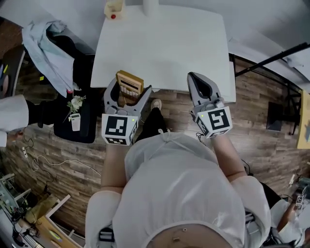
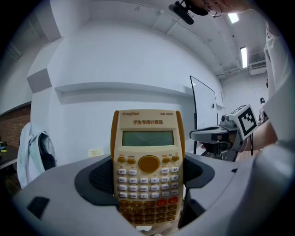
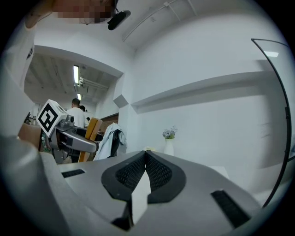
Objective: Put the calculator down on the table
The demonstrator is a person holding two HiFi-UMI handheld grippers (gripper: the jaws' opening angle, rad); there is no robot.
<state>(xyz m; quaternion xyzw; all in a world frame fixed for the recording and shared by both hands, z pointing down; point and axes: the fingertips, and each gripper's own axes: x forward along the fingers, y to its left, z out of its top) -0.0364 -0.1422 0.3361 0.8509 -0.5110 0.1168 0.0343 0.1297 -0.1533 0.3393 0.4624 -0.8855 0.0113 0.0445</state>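
My left gripper (image 2: 147,173) is clamped on the calculator (image 2: 147,159), its jaws pressing the two long edges at the keypad end. The calculator stands up out of the jaws along their line, with the keys and screen facing the gripper's camera. Its screen end points away from me, and the bottom rows of keys sink between the jaws. In the head view the left gripper (image 1: 128,91) holds the calculator (image 1: 129,83) in the air at the near edge of the white table (image 1: 160,43), towards its left side, long axis pointing across the table away from my body.

My right gripper (image 3: 146,159) has its jaws pressed together with nothing between them. It hangs to the right of the other, and the right gripper (image 1: 194,79) has its tips over the same near edge.

At the table's far left corner sits a small yellow box (image 1: 114,8); I cannot tell what is in it. A white vase (image 3: 169,146) on the table holds small flowers (image 3: 169,132).
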